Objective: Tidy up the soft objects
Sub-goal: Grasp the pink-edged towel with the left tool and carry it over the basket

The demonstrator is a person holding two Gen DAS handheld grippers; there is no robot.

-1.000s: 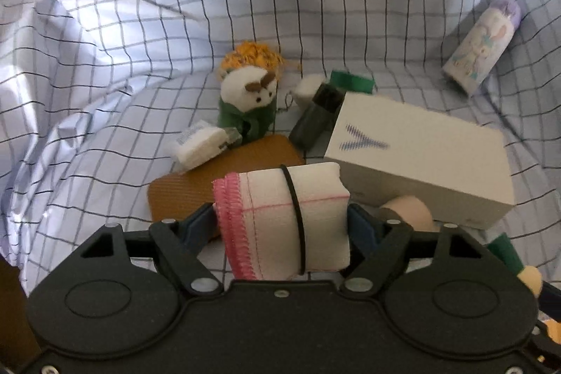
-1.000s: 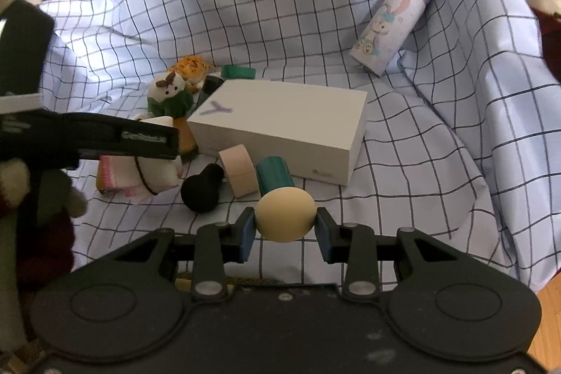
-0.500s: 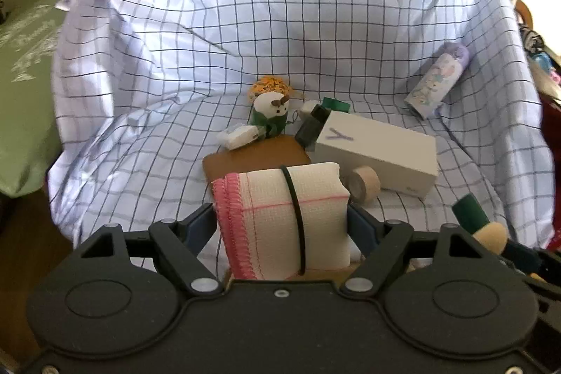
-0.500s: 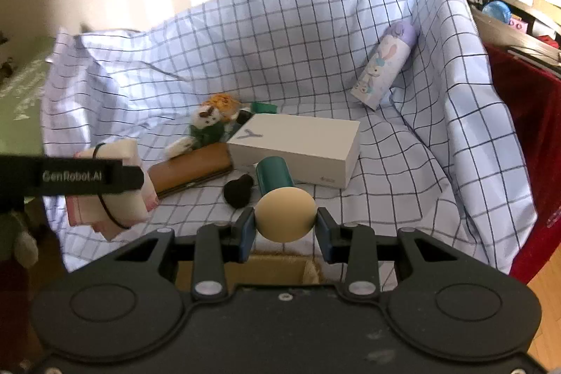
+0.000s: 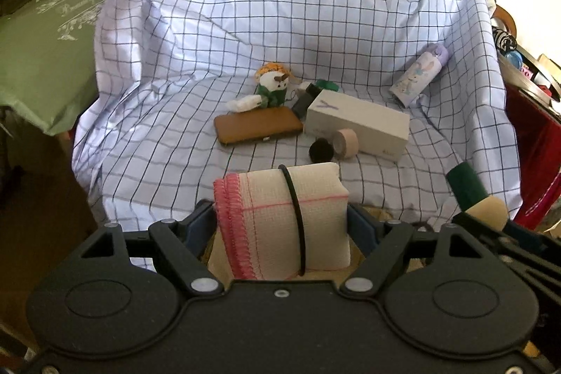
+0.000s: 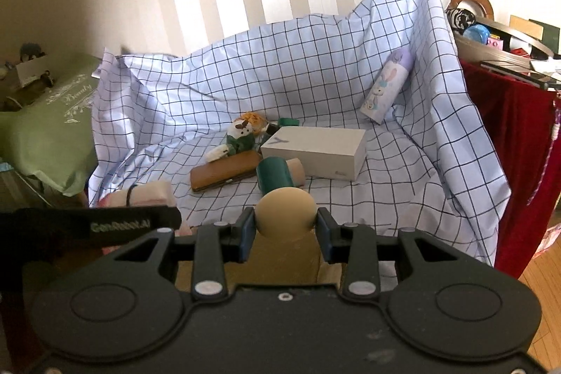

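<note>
My left gripper (image 5: pixel 280 226) is shut on a folded white cloth with a pink edge and a black band (image 5: pixel 284 216), held in front of the checked sheet's near edge. My right gripper (image 6: pixel 284 230) is shut on a beige sponge with a dark green handle (image 6: pixel 284 212); the sponge also shows in the left wrist view (image 5: pixel 487 209). The cloth shows at the left of the right wrist view (image 6: pixel 147 195). A small plush toy in green (image 5: pixel 273 86) (image 6: pixel 242 132) sits at the back of the sheet.
On the checked sheet (image 5: pixel 168 142) lie a brown case (image 5: pixel 259 128), a white box (image 5: pixel 357 125), a beige tape roll (image 5: pixel 345 142), a black round thing (image 5: pixel 319 150) and a purple bottle (image 5: pixel 419 77). A green cushion (image 5: pixel 38 58) is left, a red-draped table (image 6: pixel 508 135) right.
Both grippers have pulled back and up from the sheet, each still holding its object. The objects on the sheet now look smaller and farther away.
</note>
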